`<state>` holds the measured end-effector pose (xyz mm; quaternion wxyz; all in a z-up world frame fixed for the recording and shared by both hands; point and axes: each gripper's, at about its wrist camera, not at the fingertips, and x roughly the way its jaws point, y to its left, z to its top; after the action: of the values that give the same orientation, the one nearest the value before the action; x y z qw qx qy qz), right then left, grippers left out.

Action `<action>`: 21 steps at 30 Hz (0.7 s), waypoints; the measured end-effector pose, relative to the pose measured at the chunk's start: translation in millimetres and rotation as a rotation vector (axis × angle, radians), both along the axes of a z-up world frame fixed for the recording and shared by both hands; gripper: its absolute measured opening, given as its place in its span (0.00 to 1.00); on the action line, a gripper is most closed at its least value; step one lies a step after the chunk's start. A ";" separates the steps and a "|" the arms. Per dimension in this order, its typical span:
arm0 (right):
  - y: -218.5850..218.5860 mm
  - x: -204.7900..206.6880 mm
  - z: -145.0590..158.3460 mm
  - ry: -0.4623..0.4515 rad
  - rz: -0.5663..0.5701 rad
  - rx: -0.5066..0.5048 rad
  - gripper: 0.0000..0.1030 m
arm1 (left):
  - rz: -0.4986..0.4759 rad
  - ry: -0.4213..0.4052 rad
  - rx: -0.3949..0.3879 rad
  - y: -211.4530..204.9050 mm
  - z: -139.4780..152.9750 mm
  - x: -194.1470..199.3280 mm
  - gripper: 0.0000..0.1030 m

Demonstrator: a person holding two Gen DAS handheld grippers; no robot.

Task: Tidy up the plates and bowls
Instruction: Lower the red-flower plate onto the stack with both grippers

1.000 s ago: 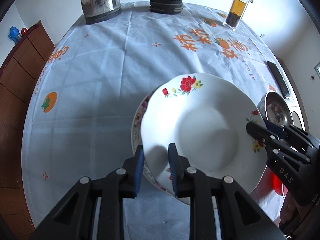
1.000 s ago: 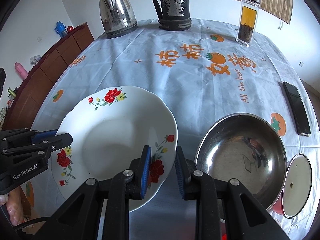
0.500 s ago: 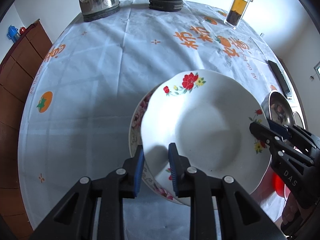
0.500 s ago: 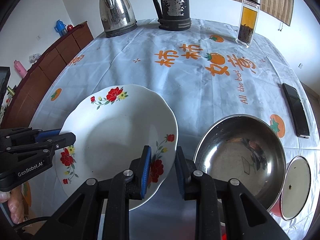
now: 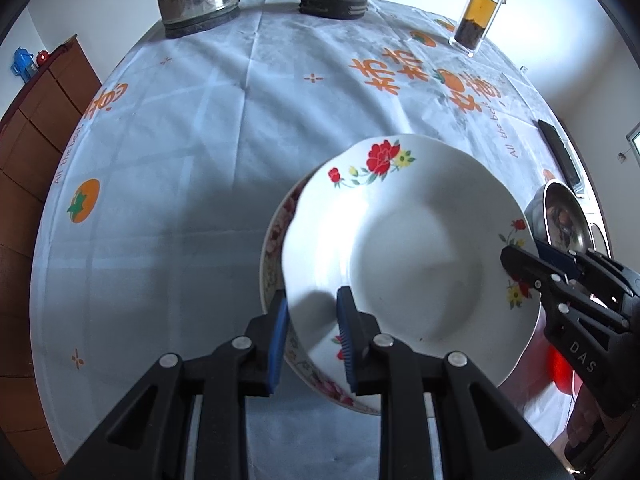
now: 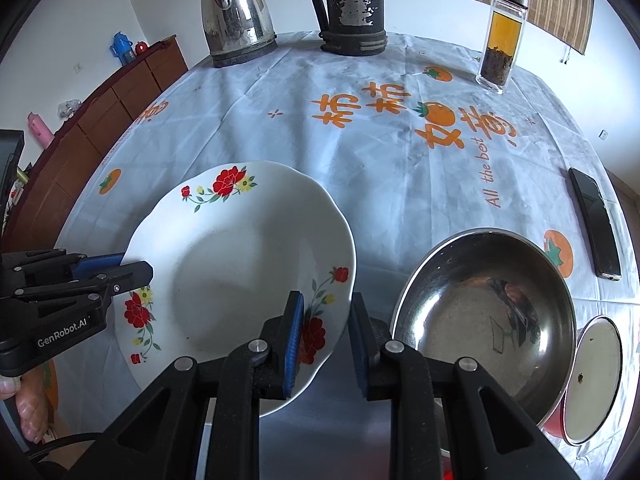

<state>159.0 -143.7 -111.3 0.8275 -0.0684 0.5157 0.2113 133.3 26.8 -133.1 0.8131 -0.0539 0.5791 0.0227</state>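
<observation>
A white deep plate with red flowers is held between both grippers, tilted above a second, floral-rimmed plate lying on the table. My left gripper is shut on the white plate's near-left rim. My right gripper is shut on its right rim; it shows in the left wrist view too. The white plate also shows in the right wrist view, with the left gripper on its left edge. A steel bowl sits to the right of the plate.
A steel kettle, a black jug and a tea bottle stand at the table's far edge. A phone lies at the right. A red pot with a white lid sits at the near right. A wooden cabinet stands left.
The white plate, held by both grippers, has moved slightly down and toward the plate under it. The grips have not changed.
</observation>
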 end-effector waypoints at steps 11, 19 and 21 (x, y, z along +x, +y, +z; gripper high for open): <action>1.6 0.8 -1.8 0.013 0.010 0.001 0.24 | 0.000 -0.008 0.010 2.4 5.9 -3.5 0.21; 10.1 -3.7 -2.5 0.009 0.043 -0.004 0.23 | 0.010 -0.021 0.034 8.9 6.3 -5.1 0.21; 12.1 -4.8 -4.1 0.004 0.047 -0.016 0.23 | 0.007 -0.024 0.043 7.8 6.5 -4.7 0.21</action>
<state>154.2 -131.6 -115.3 0.8205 -0.0868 0.5175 0.2268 128.6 34.6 -126.6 0.8209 -0.0384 0.5686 0.0373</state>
